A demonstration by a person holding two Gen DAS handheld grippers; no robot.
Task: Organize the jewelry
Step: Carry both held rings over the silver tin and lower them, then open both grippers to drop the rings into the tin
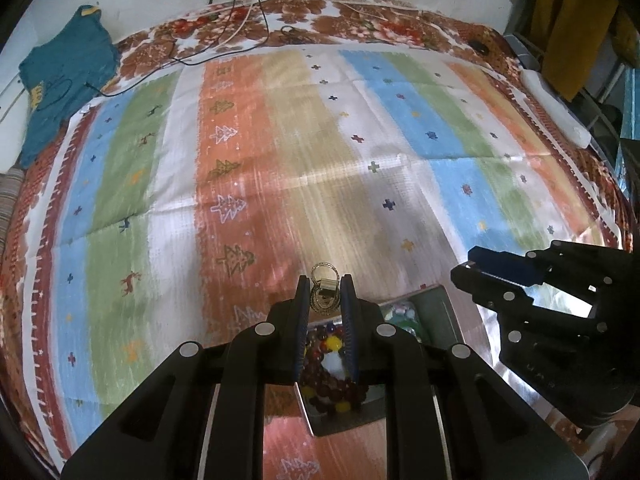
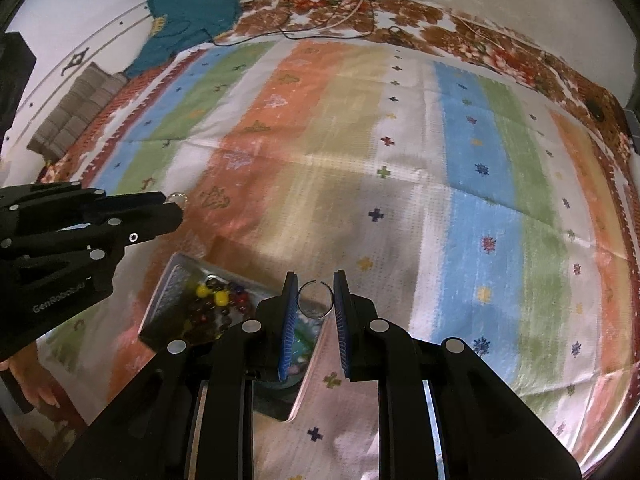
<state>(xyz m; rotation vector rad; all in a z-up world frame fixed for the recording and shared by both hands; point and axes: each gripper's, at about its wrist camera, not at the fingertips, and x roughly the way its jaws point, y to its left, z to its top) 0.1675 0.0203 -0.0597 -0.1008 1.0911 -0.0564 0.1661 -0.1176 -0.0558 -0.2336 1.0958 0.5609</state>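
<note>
My left gripper (image 1: 325, 289) is shut on a bunch of thin gold bangles with a small tag (image 1: 325, 294) and holds it above a metal tray (image 1: 444, 312). The tray's near compartment holds dark, red and yellow beads (image 1: 332, 360); the far one holds pale green pieces (image 1: 402, 316). My right gripper (image 2: 316, 300) is shut on a thin open silver ring (image 2: 315, 299) over the same tray (image 2: 176, 280), where the beads (image 2: 218, 304) show. The right gripper also shows in the left wrist view (image 1: 472, 270), and the left gripper in the right wrist view (image 2: 168, 208).
A striped, patterned cloth (image 1: 280, 152) covers the bed. A teal garment (image 1: 60, 80) and cables (image 1: 224, 40) lie at the far edge. A white power strip (image 1: 556, 104) sits at the right edge. A striped cushion (image 2: 76, 108) lies at the left.
</note>
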